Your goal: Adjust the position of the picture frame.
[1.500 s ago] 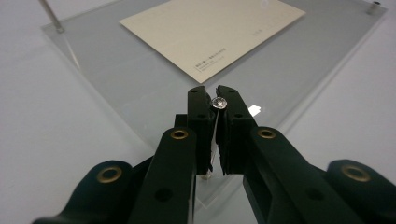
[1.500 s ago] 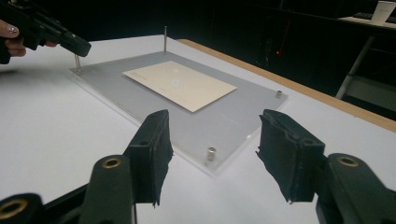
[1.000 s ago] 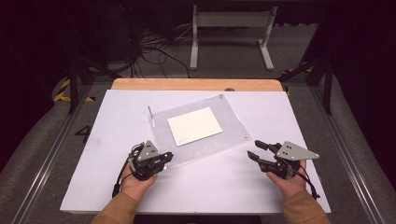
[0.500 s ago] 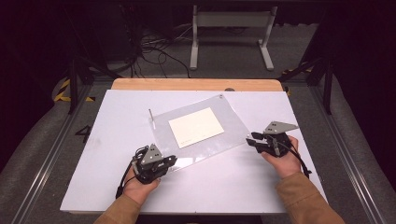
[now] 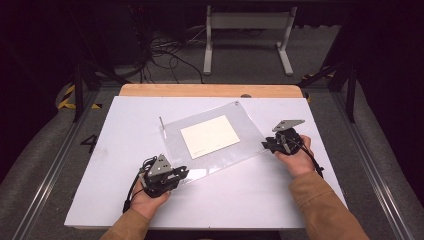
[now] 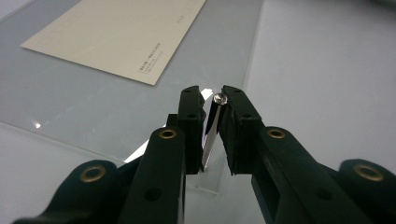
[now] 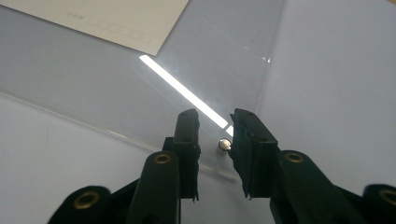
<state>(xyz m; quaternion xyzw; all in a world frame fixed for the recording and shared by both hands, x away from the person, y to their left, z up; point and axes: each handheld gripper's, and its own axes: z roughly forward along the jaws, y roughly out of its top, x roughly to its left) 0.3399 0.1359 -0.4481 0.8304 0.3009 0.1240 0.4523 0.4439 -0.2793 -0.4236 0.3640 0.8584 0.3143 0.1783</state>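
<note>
Straddling a small silver screw [image 6: 219, 98] at the near corner of the clear acrylic sheet [image 5: 200, 155], the left tongs [image 5: 181, 173] stand narrow and have just been opening, pads beside the screw, not visibly pressing. The right tongs [image 5: 266, 145] have just been closing around another silver stud [image 7: 224, 145] at the sheet's right corner, gaps showing either side. A cream card [image 5: 209, 135] lies within the sheet on the white desk [image 5: 125, 130]

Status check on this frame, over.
Left gripper: fingers just opening, metal pin between them, grip unclear. Right gripper: fingers just closing, straddling silver stud at corner of acrylic panel, not touching. Nothing in the way.
</note>
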